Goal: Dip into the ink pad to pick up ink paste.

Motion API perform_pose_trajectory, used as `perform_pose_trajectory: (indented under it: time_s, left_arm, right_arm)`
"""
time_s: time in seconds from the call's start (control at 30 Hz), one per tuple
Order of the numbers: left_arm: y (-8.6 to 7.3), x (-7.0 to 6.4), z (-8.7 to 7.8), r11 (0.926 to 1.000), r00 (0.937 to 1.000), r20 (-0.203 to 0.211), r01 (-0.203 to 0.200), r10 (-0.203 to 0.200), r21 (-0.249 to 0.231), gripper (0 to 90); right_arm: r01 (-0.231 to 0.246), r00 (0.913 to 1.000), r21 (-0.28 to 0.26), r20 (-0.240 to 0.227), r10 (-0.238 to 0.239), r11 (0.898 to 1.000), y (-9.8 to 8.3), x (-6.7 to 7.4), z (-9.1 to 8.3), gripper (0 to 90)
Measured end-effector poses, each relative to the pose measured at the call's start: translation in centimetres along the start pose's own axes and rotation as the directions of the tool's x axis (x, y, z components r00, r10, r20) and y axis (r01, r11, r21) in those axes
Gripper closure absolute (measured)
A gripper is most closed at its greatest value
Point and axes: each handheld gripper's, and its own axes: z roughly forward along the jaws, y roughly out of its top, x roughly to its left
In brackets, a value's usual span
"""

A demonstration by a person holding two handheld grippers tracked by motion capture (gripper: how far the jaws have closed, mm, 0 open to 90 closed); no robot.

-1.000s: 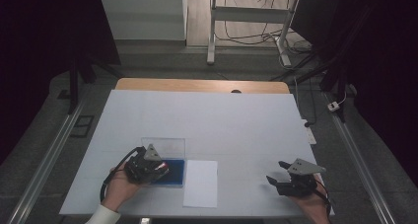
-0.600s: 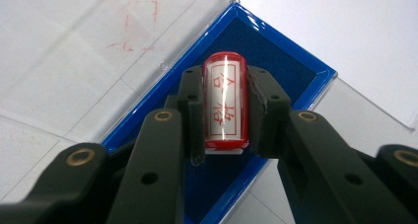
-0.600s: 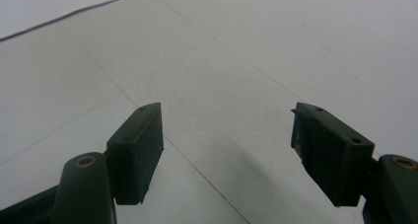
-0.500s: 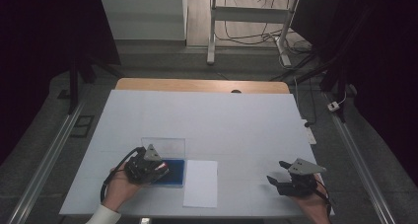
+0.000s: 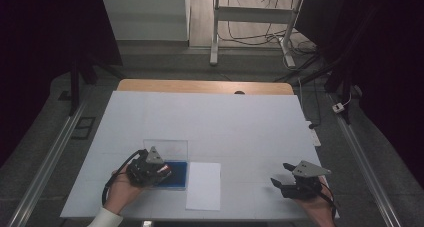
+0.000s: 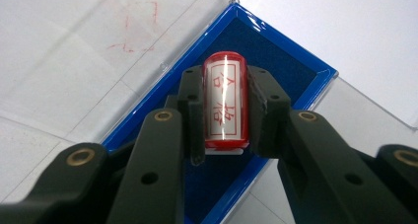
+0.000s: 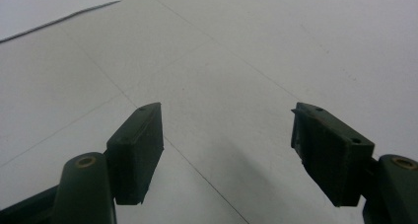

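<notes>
I have the red stamp point(image 6: 225, 103) pinched between the two jaws of my left claw point(image 6: 224, 110), lying along them with its printed label facing the camera. It sits over the dark blue pad of the ink pad case point(image 6: 291, 68), low enough that I judge the stamp's face is at or just above the ink, though I cannot tell whether it touches. The case's clear lid point(image 5: 165, 148) is folded open on the far side, flat on the desk point(image 5: 240, 122), and carries a few red smears in the left gripper view.

From above, the left claw point(image 5: 150, 169) is over the blue case point(image 5: 177, 174) near the desk's front edge. Just beside the case, to its right, lies a white sheet of paper point(image 5: 203, 185), most likely where the print should land.

My right claw point(image 7: 226, 150) is spread wide and holds nothing, with bare desk between its jaws; in the high view it point(image 5: 295, 182) rests well apart from the paper, at the front right.

My worries: the stamp is round and smooth, so it could roll or twist in the grip when pressed, giving a smeared or partial mark. The light case may lift with the stamp, and nothing pins the paper, so it may slide.
</notes>
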Motion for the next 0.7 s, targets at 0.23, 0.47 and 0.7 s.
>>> perform_pose_trajectory:
  time_s: [0.23, 0.47, 0.7]
  left_arm:
    - [-0.1, 0.6, -0.5, 0.9998, 0.9996, 0.029, 0.0, 0.0, -0.021, 71.0]
    - [0.0, 0.7, -1.9, 0.9948, 0.9996, 0.013, 0.027, -0.026, -0.098, 70.5]
    - [0.0, 0.9, -3.5, 0.9845, 0.999, 0.018, 0.042, -0.04, -0.17, 70.4]
  right_arm:
    - [0.001, 1.0, 0.004, -0.002, -0.001, 1.0, 0.0, 0.0, 0.0, 27.7]
    - [-0.008, 1.0, -0.007, 0.003, 0.008, 1.0, -0.2, -0.3, -0.1, 27.7]
    - [-0.004, 1.0, -0.001, 0.004, 0.004, 1.0, -0.1, -0.2, -0.2, 27.7]
